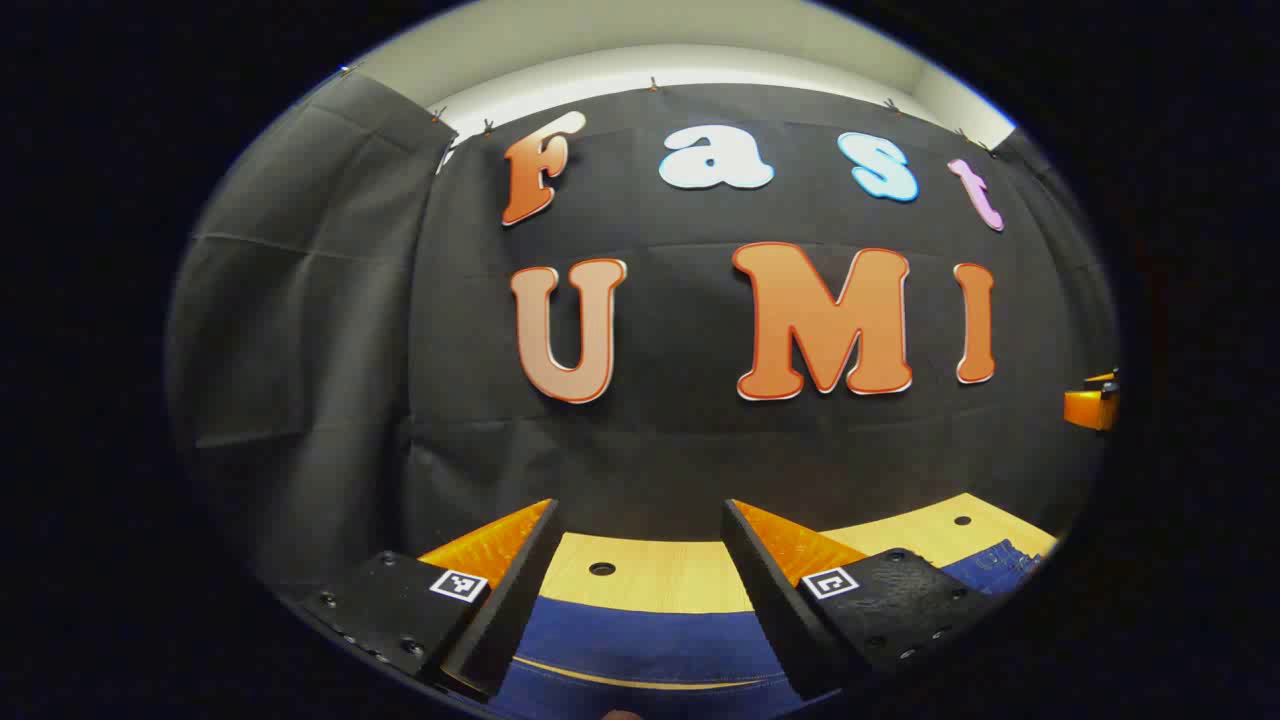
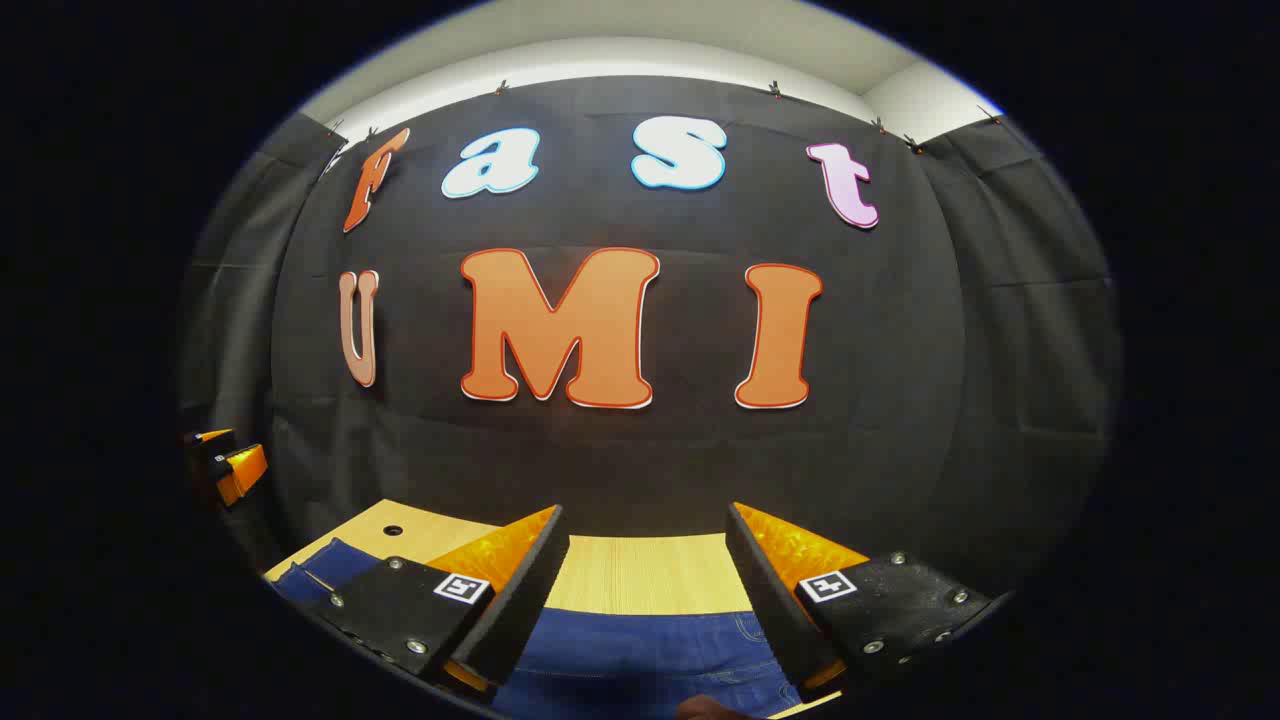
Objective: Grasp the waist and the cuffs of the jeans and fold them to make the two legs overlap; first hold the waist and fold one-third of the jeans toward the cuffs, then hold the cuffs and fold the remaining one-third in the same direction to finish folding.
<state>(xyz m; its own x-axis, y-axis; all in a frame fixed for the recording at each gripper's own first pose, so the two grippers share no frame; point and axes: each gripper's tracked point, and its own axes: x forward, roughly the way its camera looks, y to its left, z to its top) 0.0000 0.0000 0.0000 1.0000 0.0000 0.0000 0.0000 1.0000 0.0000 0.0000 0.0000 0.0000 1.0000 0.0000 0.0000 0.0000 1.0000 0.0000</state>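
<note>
Blue jeans [image 1: 640, 645] lie flat on the wooden table [image 1: 650, 575], below and in front of my left gripper [image 1: 640, 520], which stands open above them with nothing between its fingers. In the right gripper view the jeans [image 2: 640, 655] lie under my right gripper [image 2: 645, 525], also open and empty, held above the cloth. A crumpled part of the jeans [image 1: 1000, 565] shows at the right of the left gripper view. The other gripper [image 2: 225, 462] is at the far left of the right gripper view, and another gripper [image 1: 1092, 400] at the far right of the left gripper view.
The light wooden table [image 2: 640, 570] has small round holes [image 1: 602, 568] and ends at the black cloth wall just beyond the jeans. Black curtains close the booth on both sides.
</note>
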